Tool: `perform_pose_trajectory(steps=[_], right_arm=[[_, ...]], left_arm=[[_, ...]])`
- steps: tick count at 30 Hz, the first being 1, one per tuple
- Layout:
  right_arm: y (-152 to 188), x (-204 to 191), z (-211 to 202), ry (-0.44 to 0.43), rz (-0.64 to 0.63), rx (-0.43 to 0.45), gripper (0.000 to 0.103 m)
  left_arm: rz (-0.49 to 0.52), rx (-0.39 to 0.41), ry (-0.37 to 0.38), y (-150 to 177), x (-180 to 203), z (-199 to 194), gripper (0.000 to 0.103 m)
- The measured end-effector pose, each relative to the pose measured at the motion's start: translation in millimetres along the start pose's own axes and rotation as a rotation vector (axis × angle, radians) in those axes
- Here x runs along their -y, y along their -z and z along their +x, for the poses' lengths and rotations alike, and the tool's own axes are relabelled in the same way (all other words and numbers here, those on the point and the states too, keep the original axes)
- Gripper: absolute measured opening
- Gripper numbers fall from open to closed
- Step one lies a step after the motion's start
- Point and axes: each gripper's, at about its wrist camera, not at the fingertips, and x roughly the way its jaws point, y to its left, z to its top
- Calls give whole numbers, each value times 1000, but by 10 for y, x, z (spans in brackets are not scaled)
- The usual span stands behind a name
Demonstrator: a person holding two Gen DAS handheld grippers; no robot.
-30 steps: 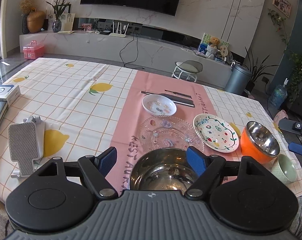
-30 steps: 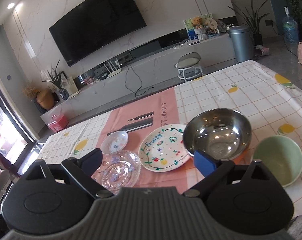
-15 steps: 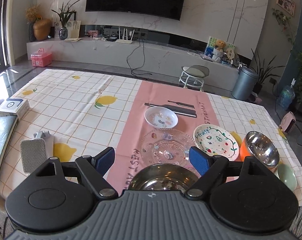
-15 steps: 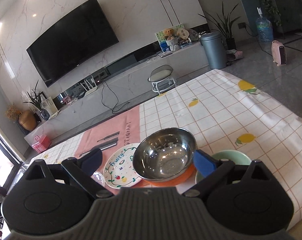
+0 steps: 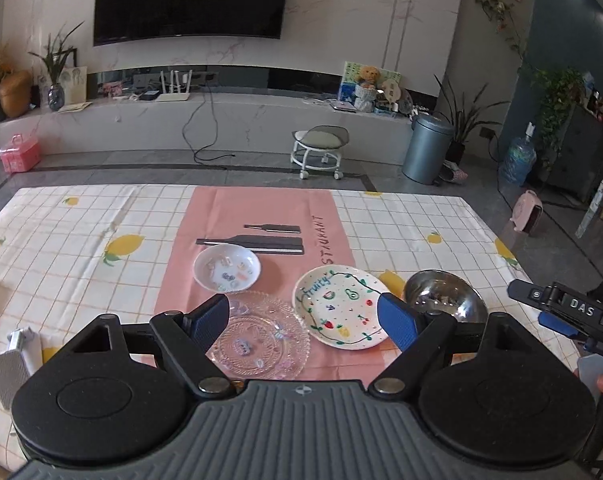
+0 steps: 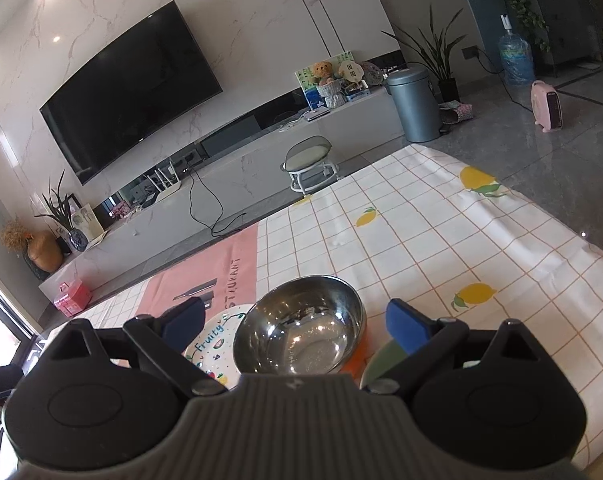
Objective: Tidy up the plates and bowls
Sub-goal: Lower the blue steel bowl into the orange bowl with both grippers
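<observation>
On the lemon-print checked tablecloth [image 5: 81,220] with its pink centre panel: small white round dish with printed shapes [image 5: 227,269] farthest back, just in front of the printed black knife graphic; clear cut-glass round plate [image 5: 261,334] nearer and just beside it; white "Fruity" plate with painted fruit and green border [image 5: 341,307] to the right of the glass plate, edges close together. Further right, shiny stainless-steel bowl with orange outer shell [image 6: 301,338], upright, next to the painted plate, with a pale green bowl [image 6: 381,358] just beside it on the far side, mostly hidden behind a blue finger pad. Left gripper [image 5: 304,318] above the near table edge, blue pads spread wide, nothing between them. Right gripper [image 6: 297,328] likewise spread wide and empty, framing the steel bowl without touching it. At the left table edge, a grey perforated rectangular block [image 5: 7,370].
</observation>
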Motion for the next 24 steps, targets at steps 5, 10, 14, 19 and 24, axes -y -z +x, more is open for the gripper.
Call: perform_pose_trajectory(steps=[5, 10, 14, 19, 24], right_arm=[[-10, 132, 137, 28, 49, -33, 88], [-34, 180, 311, -19, 47, -70, 80], [-32, 199, 522, 16, 49, -123, 73], [-24, 179, 693, 53, 14, -164, 71], [-54, 228, 791, 85, 12, -157, 71]], left_arm=[[65, -73, 89, -69, 314, 319, 94], [83, -149, 146, -130, 549, 653, 91], [77, -225, 110, -206, 663, 916, 88], [47, -273, 65, -270, 660, 1175, 87], [36, -330, 55, -221, 691, 1358, 87]])
